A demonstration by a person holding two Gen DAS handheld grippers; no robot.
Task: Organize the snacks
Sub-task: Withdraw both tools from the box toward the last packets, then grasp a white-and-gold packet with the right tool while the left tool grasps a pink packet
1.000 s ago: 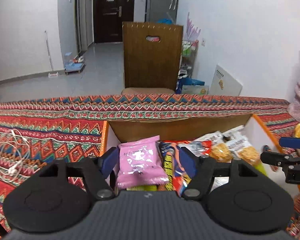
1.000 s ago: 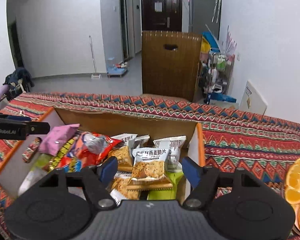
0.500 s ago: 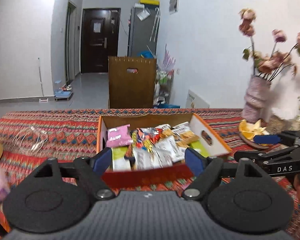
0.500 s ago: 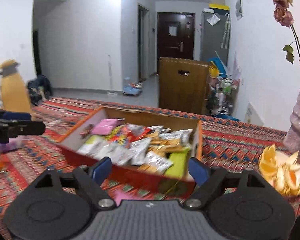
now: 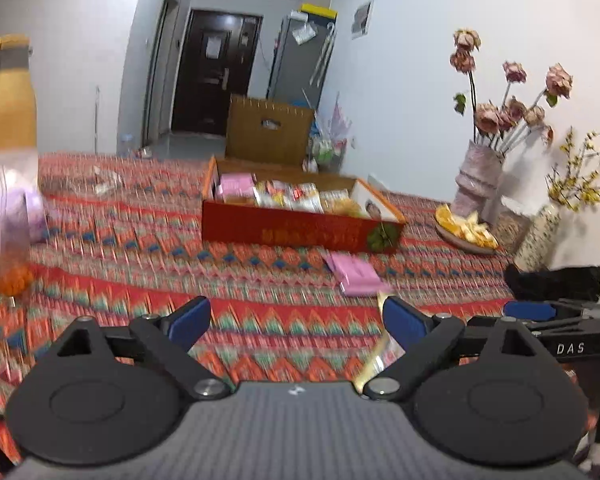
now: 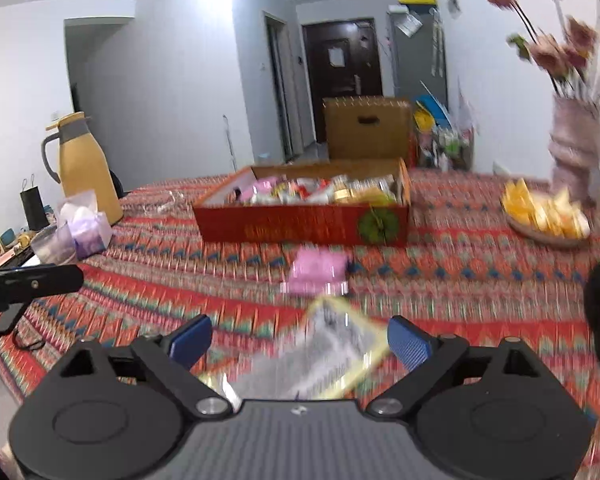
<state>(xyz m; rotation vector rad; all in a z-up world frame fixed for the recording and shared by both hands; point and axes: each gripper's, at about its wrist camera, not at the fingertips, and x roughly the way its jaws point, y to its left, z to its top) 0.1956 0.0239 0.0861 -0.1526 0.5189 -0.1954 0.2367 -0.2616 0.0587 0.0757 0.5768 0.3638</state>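
Right wrist view: right gripper [image 6: 300,340] stands spread, jaws just opened wider, a blurred yellow-edged packet [image 6: 332,356] loose between them, no pad pressing it. Left gripper [image 5: 296,320] likewise spread, nothing between. A pink packet [image 6: 318,272] lies on the patterned tablecloth [image 6: 460,280], between grippers and the red snack box [image 6: 300,224]. Fruit plate [image 6: 544,220] and vase [image 5: 476,176] stand right; yellow jug [image 6: 84,164] left. Both grippers were over the box a second ago; now well back.
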